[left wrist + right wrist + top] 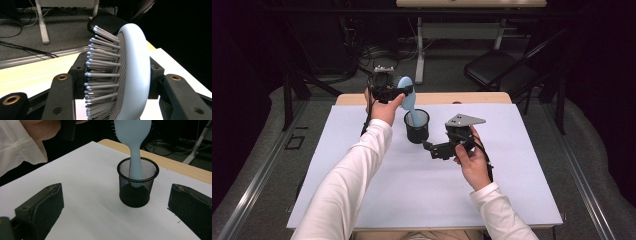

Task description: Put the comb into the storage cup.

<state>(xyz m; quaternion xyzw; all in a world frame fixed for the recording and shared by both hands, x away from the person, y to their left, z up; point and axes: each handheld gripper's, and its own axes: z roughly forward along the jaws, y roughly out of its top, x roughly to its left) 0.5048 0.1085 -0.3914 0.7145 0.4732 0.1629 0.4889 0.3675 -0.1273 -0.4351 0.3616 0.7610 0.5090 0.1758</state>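
The pale blue hairbrush (408, 100) stands handle-down in the black mesh cup (417, 126), its head up and leaning to the far left, so the slim handle is the part that fits through the cup's mouth. The left gripper (388, 91) has its jaws clamped on the brush head (130, 75), one jaw on the bristle side and one on the smooth back, which leaves the handle free and lets the hand steer it from above. In the right gripper view the handle (136, 162) reaches down inside the cup, near its far wall. The cup sits on the white sheet (377, 185) toward the table's far side. The right gripper (437, 149) hovers just right of the cup, jaws apart and pointed at it, touching nothing, probably ready to steady it should the brush tip it over.
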